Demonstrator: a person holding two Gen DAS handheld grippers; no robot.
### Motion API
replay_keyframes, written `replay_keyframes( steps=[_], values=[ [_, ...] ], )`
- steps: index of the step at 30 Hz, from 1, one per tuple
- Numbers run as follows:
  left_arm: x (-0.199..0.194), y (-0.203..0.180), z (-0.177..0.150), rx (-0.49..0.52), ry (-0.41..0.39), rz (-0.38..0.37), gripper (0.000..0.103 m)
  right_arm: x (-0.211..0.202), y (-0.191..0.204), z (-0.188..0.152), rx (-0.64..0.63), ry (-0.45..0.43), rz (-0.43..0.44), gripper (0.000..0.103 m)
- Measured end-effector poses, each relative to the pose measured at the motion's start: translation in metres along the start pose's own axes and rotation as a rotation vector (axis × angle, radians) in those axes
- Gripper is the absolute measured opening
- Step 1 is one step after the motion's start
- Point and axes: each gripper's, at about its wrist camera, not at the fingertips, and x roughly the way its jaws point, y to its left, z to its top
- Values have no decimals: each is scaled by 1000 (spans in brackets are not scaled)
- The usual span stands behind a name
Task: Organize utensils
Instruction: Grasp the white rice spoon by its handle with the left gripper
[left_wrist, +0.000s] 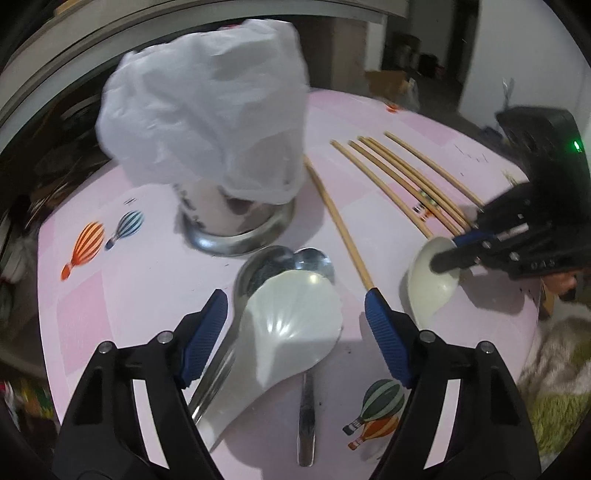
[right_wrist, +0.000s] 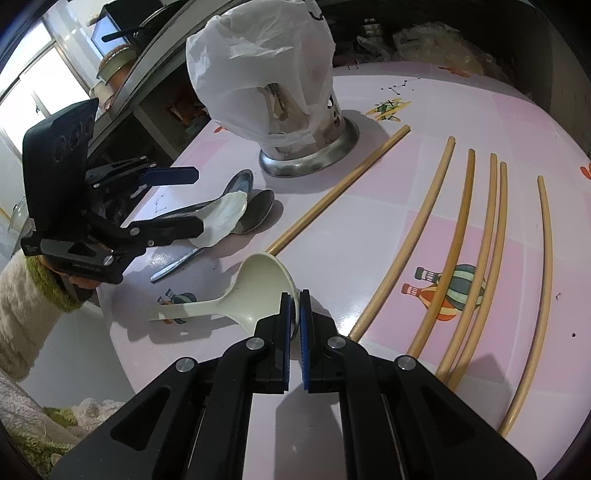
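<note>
A white ceramic spoon (left_wrist: 291, 325) lies on top of two metal spoons (left_wrist: 258, 267) on the pink table. My left gripper (left_wrist: 295, 325) stands open astride the white spoon, its blue pads (left_wrist: 207, 328) clear of the spoon on both sides. In the right wrist view the left gripper (right_wrist: 197, 201) hangs over the white spoon (right_wrist: 225, 218) and the metal spoons (right_wrist: 262, 210). My right gripper (right_wrist: 295, 306) is shut on the bowl rim of a cream ladle (right_wrist: 258, 284), whose handle points left. The left wrist view shows the right gripper (left_wrist: 454, 254) and the ladle (left_wrist: 432, 291) at the right.
A steel utensil holder (left_wrist: 240, 236) (right_wrist: 306, 162) under a white plastic bag (left_wrist: 207, 110) (right_wrist: 258, 66) stands at the back. Several bamboo chopsticks (left_wrist: 406, 177) (right_wrist: 461, 240) lie fanned out on the right, one more (right_wrist: 332, 199) beside the holder. A fuzzy sleeve (right_wrist: 22, 314) is at the table's edge.
</note>
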Motion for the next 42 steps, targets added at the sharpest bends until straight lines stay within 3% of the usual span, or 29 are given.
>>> replay_keyframes(
  steps=[5, 14, 42],
  values=[
    [11, -10, 7, 82, 34, 14, 73, 1, -2, 1, 4, -2, 4, 5],
    [31, -7, 9, 116, 95, 8, 73, 0, -3, 0, 14, -4, 8, 5],
    [58, -3, 17, 126, 164, 11, 69, 2, -10, 0, 28, 1, 12, 5]
  ],
)
